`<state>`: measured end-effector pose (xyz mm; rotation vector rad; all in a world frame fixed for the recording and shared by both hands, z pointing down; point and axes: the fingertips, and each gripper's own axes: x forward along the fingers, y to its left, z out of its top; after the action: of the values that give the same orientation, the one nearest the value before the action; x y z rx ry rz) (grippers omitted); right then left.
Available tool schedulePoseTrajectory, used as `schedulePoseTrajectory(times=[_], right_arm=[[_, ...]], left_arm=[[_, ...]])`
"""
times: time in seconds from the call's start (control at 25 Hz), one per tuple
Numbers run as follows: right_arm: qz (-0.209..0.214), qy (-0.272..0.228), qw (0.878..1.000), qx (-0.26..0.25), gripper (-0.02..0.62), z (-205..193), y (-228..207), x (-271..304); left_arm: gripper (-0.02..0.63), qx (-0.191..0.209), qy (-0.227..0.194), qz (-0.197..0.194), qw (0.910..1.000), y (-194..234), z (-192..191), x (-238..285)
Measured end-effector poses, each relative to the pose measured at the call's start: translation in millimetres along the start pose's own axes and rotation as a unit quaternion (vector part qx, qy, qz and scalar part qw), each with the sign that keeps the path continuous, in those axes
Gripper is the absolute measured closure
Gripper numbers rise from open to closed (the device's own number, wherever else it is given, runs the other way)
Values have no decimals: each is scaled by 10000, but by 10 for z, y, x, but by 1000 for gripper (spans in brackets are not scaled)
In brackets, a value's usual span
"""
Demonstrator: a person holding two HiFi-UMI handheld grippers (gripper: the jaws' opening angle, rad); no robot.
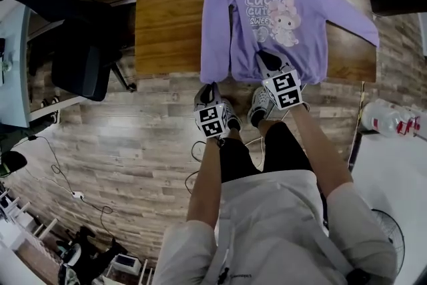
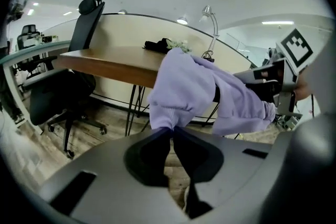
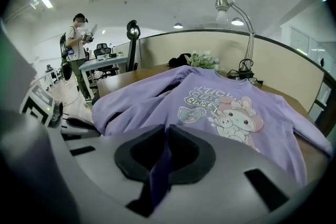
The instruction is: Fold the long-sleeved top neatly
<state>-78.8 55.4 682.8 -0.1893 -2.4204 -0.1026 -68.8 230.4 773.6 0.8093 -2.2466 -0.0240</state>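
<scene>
A lilac long-sleeved top (image 1: pixel 267 17) with a cartoon print lies face up on the wooden table (image 1: pixel 167 17). Its near hem hangs over the front edge. One sleeve (image 1: pixel 350 17) stretches out to the right; the other lies down along the body's left side. My left gripper (image 1: pixel 209 89) is at the near left corner, shut on a ribbed lilac edge (image 2: pixel 164 119) that droops off the table. My right gripper (image 1: pixel 268 62) is at the middle of the hem, shut on a fold of the fabric (image 3: pixel 160 165). The top (image 3: pixel 220 107) spreads out ahead of the right gripper (image 3: pixel 165 136).
A black office chair (image 1: pixel 80 57) stands left of the table. A desk lamp (image 3: pixel 236 13), a dark item (image 3: pixel 181 59) and a plant sit at the table's far edge. A plastic bottle (image 1: pixel 390 120) lies at the right. Cables cross the floor. A person (image 3: pixel 79 44) stands far back.
</scene>
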Motion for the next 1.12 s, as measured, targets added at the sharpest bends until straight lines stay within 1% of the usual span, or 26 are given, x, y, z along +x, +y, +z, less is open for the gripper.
schedulePoseTrajectory(times=[0.08,0.16,0.28,0.4,0.56,0.72,0.88,0.96,1.04,1.12], right_arm=[[25,-24,10000,-18,565,-12,-3,0],[94,-30,9999,-19,571,-34,-31,-16],[239,-84,9997,-9,572,-111,21,-51],[486,-22,9988,82,574,-55,69,15],[614,210,9978,149,578,-77,60,2],[834,490,9951,218,578,-104,84,-29],[1076,598,9915,418,578,-83,67,7],[1172,680,9897,471,578,-71,60,-2],[1206,739,9888,475,578,-88,56,-18],[1217,766,9885,466,578,-110,80,-7]], left_arm=[[572,42,-11,20,10000,12,30,-72],[574,194,25,73,9998,2,45,-192],[574,304,36,340,9990,120,113,-561],[574,397,-160,748,9963,362,444,-904],[575,759,-308,1087,9907,575,967,-1218],[574,1232,-546,1388,9811,725,1607,-1401],[574,1775,-762,1539,9690,787,2256,-1486],[574,2063,-845,1612,9614,825,2557,-1503],[574,2371,-821,1738,9523,922,2754,-1499],[575,2525,-712,1857,9469,1116,2871,-1510]])
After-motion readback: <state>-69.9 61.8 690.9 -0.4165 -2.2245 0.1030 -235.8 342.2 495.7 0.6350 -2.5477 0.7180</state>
